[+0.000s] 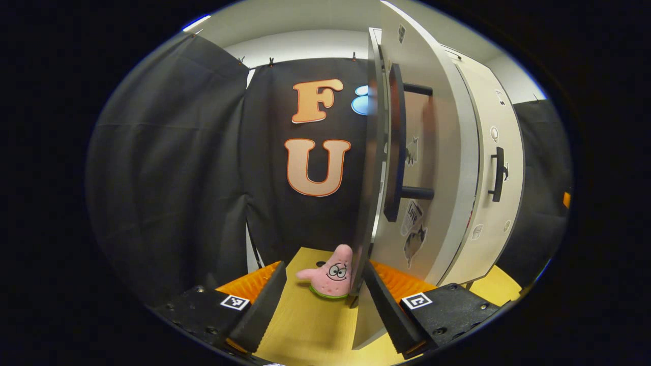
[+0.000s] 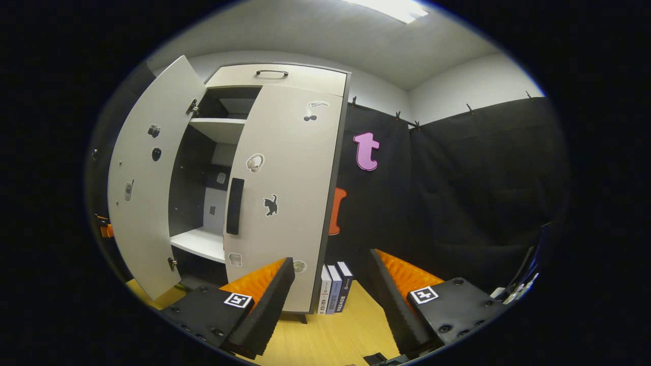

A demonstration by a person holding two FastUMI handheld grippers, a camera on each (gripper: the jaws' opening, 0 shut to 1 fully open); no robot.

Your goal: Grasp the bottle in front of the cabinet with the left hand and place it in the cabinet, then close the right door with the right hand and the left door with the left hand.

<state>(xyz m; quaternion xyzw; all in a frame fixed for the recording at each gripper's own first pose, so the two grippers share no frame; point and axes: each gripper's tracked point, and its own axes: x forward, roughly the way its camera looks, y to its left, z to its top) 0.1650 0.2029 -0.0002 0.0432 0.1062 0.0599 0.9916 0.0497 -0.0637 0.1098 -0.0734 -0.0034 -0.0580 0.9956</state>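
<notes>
One door, the right door (image 2: 287, 198), is sitting shut in the middle of the right gripper view, so the step in hand looks like closing the left door (image 1: 374, 168), which is standing edge-on at center right of the left gripper view. The left gripper (image 1: 321, 300) is hanging wide with nothing in it, its right finger just beside the door's bottom edge, and next it is needing to push that door toward the cabinet (image 2: 277, 76). The right gripper (image 2: 330, 300) is waiting wide and empty too; I cannot see the bottle, so it is probably inside.
</notes>
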